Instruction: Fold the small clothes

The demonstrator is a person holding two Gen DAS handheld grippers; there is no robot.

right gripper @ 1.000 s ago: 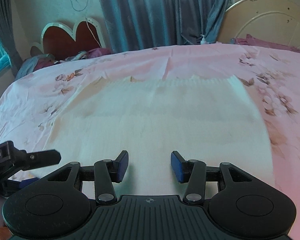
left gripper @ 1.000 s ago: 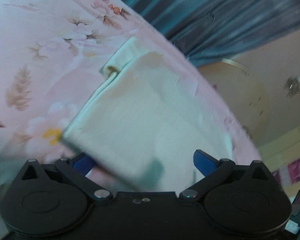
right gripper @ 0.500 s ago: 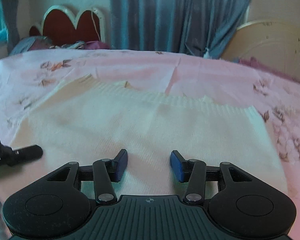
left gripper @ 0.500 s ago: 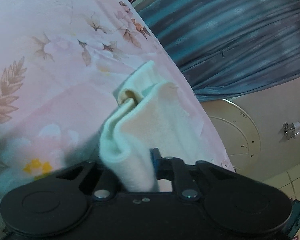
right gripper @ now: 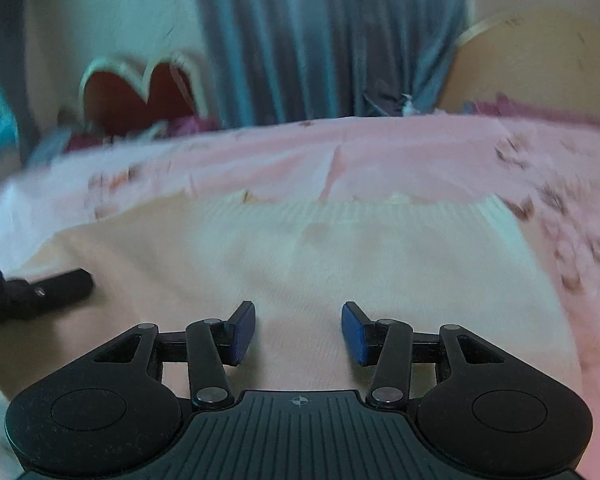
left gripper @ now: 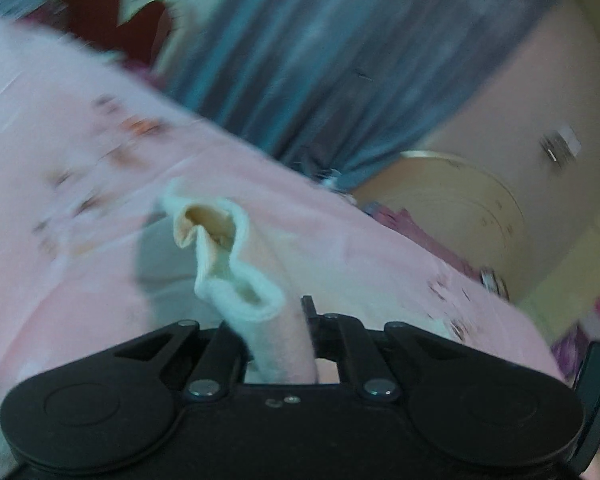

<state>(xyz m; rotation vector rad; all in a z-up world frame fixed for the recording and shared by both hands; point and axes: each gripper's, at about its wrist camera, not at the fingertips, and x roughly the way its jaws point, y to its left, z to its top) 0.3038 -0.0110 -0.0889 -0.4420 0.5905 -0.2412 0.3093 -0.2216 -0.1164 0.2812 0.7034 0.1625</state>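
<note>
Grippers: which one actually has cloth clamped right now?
The left gripper: its jaws are shut on a bunched edge of the cream garment. The right gripper has its jaws open, blue pads apart, over the flat part of the garment.

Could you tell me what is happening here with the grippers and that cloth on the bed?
A person with a handheld gripper in each hand is folding a cream knit garment spread on a pink floral bedsheet. The left gripper is shut on a bunched edge of the garment, lifting it clear of the sheet. The right gripper hangs open over the garment's near edge, holding nothing. Both views are blurred by motion, so finer detail is unclear.
</note>
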